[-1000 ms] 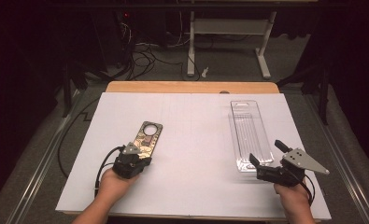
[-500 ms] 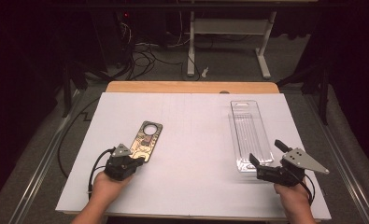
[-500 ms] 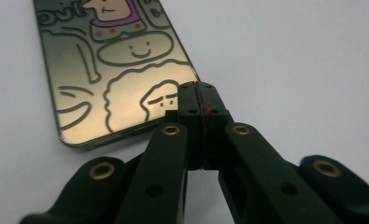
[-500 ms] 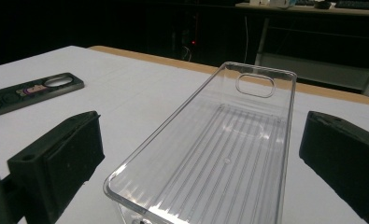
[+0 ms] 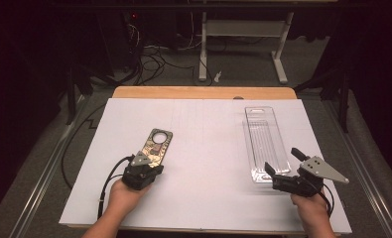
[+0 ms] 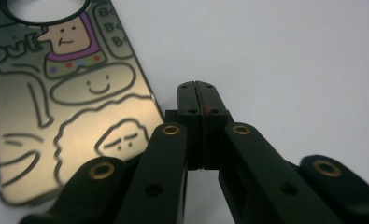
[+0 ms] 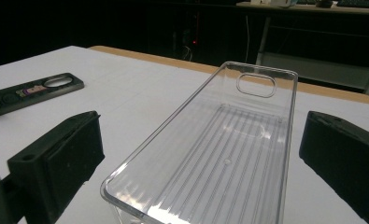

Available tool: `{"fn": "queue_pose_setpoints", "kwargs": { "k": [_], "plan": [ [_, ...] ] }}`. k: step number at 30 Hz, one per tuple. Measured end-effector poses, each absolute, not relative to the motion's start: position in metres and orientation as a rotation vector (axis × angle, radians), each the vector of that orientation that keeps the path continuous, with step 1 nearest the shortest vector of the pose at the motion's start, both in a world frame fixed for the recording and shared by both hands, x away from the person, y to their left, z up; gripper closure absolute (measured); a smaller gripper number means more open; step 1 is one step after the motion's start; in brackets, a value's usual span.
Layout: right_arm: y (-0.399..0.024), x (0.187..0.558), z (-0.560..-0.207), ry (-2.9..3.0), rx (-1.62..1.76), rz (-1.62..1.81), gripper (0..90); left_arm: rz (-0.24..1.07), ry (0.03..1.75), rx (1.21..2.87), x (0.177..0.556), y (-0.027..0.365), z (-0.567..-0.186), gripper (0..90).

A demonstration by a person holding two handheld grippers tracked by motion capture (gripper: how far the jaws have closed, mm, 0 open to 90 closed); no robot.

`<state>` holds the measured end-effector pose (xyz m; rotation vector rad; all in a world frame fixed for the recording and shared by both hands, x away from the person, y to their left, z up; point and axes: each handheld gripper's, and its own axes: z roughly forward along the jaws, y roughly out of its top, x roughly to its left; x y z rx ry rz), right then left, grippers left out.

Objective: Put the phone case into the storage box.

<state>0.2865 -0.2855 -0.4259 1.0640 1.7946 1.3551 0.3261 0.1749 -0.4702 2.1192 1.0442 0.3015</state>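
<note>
A shiny door-hanger card (image 5: 156,143) with cartoon drawings and a round hole lies flat on the white table at the left. My left gripper (image 5: 149,160) sits at its near end. In the left gripper view that gripper (image 6: 199,93) is shut with nothing between its jaws, its tip just right of the card (image 6: 56,116) edge. A clear ribbed plastic tray (image 5: 265,141) lies on the right. My right gripper (image 5: 283,161) is open, its jaws standing either side of the tray's near end. In the right gripper view the pads (image 7: 74,154) stand apart from the tray (image 7: 229,140).
White paper covers the table (image 5: 203,198), with a wooden strip (image 5: 203,92) along the far edge. Beyond it are a dark floor with cables (image 5: 154,54) and a white desk frame (image 5: 243,34). The card (image 7: 32,91) lies far left in the right gripper view.
The left gripper drew back toward the lower left half a second ago and has come back up to the card's near end. The right gripper, tray and card have stayed put.
</note>
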Motion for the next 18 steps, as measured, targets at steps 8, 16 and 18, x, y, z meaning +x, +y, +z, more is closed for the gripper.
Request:
{"fn": "queue_pose_setpoints", "kwargs": {
  "k": [8,16,18],
  "plan": [
    [-0.285,0.286,-0.427,1.802,1.061,1.349,0.2,0.308,1.079,2.147,0.325,0.182,-0.475,90.0],
    [-0.287,0.287,-0.426,1.79,1.07,1.353,0.2,0.304,1.107,2.132,0.321,0.195,-0.475,90.0],
    [-0.287,0.286,-0.426,1.79,1.067,1.353,0.2,0.301,1.116,2.12,0.321,0.198,-0.475,90.0]
  ]
}}
